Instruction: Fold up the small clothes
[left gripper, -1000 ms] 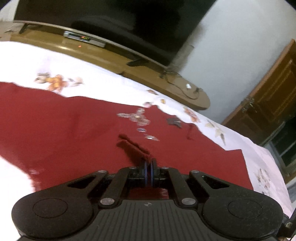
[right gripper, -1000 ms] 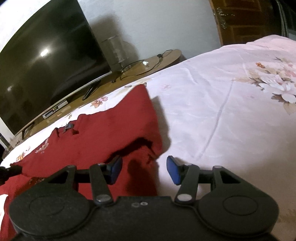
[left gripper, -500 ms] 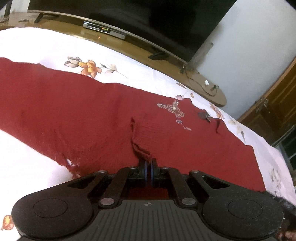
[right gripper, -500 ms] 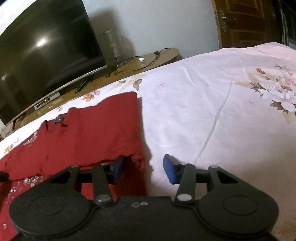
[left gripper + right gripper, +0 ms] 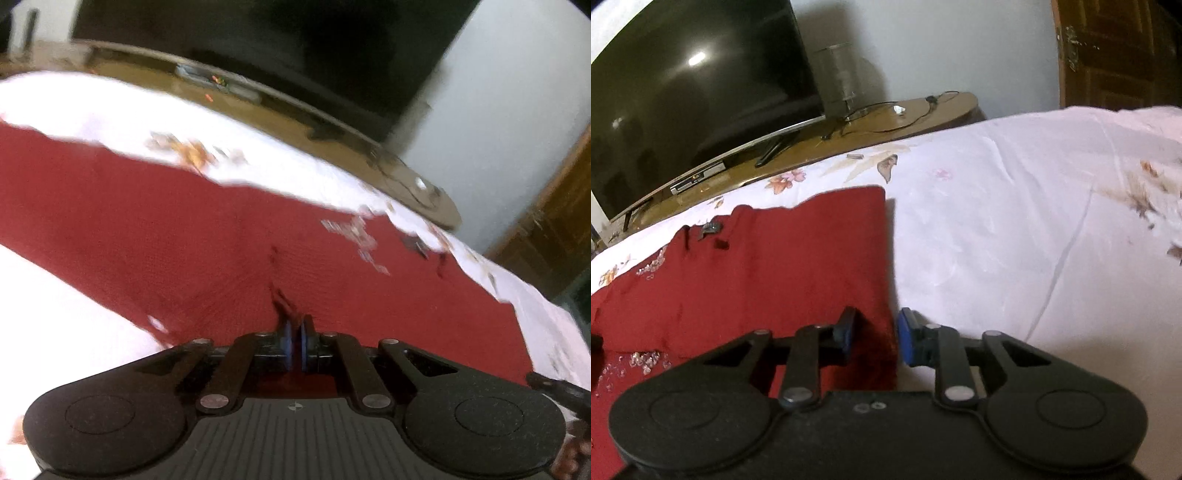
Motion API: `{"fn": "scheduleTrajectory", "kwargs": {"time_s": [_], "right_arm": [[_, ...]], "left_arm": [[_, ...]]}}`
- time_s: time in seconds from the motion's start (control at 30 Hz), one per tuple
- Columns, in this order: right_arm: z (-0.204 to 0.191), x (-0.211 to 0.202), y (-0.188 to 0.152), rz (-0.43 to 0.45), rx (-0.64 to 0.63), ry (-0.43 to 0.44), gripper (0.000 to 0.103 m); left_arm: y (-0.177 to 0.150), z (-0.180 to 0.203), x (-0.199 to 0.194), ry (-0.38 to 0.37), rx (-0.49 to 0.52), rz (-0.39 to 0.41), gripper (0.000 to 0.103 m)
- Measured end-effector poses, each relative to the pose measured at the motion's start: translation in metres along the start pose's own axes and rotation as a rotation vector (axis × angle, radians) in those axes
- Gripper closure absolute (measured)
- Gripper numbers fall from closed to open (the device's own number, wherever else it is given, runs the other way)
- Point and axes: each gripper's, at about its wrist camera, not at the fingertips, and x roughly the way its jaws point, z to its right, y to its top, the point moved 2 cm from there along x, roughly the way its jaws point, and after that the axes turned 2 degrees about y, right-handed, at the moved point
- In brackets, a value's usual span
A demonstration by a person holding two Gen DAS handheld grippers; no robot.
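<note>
Fingers (image 5: 908, 341) closing astride garment (image 5: 768, 273) edge, bedsheet (image 5: 1015, 229) beside

Each hand-held gripper, left (image 5: 295, 341) and right (image 5: 873, 338), is matte black: two round lobes, silver pivot screws, blue pads (the left body apparently ribbed, though blurred).

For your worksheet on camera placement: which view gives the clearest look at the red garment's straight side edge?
The right wrist view: the red garment is sharp there, its side edge running down the bedsheet between the closing pads of the right gripper. The left wrist view is blurred, showing mainly the middle cloth, pinched by the left gripper.
</note>
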Motion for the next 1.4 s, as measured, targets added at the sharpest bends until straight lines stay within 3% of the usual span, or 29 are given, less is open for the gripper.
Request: {"fn": "scheduleTrajectory", "kwargs": {"time_s": [0.07, 0.13, 0.27, 0.3, 0.33, 0.37, 0.4, 0.43, 0.5, 0.57, 0.67, 0.83, 0.93, 0.97, 1.03, 1.17, 1.4], "right_arm": [[0.002, -0.01, 0.006, 0.06, -0.009, 0.0, 0.069], [0.004, -0.011, 0.015, 0.1, -0.006, 0.011, 0.068], [-0.003, 0.014, 0.037, 0.115, -0.014, 0.016, 0.07], [-0.009, 0.022, 0.042, 0.119, -0.031, 0.016, 0.07], [-0.014, 0.029, 0.047, 0.121, -0.044, 0.015, 0.07], [-0.019, 0.037, 0.051, 0.122, -0.06, 0.022, 0.07], [-0.023, 0.043, 0.053, 0.122, -0.082, 0.027, 0.07], [-0.027, 0.053, 0.053, 0.112, -0.117, 0.018, 0.072], [-0.018, 0.078, 0.047, 0.026, -0.155, -0.101, 0.072], [-0.002, 0.071, 0.049, 0.052, -0.094, -0.098, 0.07], [-0.004, 0.055, 0.045, 0.064, -0.129, -0.126, 0.069], [-0.021, 0.027, 0.027, 0.146, -0.162, -0.068, 0.067], [-0.026, 0.046, 0.017, 0.06, -0.239, -0.124, 0.063], [-0.023, 0.042, 0.018, 0.071, -0.215, -0.128, 0.057], [-0.019, 0.032, 0.024, 0.072, -0.167, -0.136, 0.057], [-0.02, -0.005, 0.016, 0.14, -0.174, -0.116, 0.053], [-0.026, -0.035, -0.023, 0.107, -0.13, -0.11, 0.053]], "left_arm": [[0.008, 0.002, -0.018, 0.031, 0.028, 0.1, 0.099], [0.017, 0.015, -0.021, 0.014, 0.074, 0.137, 0.099], [0.022, 0.062, 0.008, -0.073, 0.194, 0.072, 0.098], [0.02, 0.072, 0.019, -0.073, 0.223, 0.061, 0.092], [0.019, 0.079, 0.028, -0.064, 0.25, 0.049, 0.061], [0.016, 0.084, 0.039, -0.036, 0.271, 0.043, 0.02], [0.012, 0.084, 0.049, -0.001, 0.298, 0.052, 0.012], [0.005, 0.084, 0.059, 0.049, 0.333, 0.037, 0.013], [-0.001, 0.081, 0.06, 0.071, 0.376, 0.045, 0.014], [0.0, 0.08, 0.052, 0.08, 0.358, 0.058, 0.021], [-0.001, 0.074, 0.052, 0.076, 0.323, 0.069, 0.021], [-0.002, 0.071, 0.053, 0.091, 0.317, 0.078, 0.021], [-0.002, 0.073, 0.053, 0.119, 0.353, 0.058, 0.021], [-0.001, 0.073, 0.051, 0.124, 0.359, 0.055, 0.021], [0.001, 0.065, 0.038, 0.123, 0.33, 0.064, 0.02], [0.006, 0.013, -0.002, 0.124, 0.177, 0.121, 0.02], [0.019, -0.12, -0.068, 0.249, -0.071, 0.205, 0.02]]}}
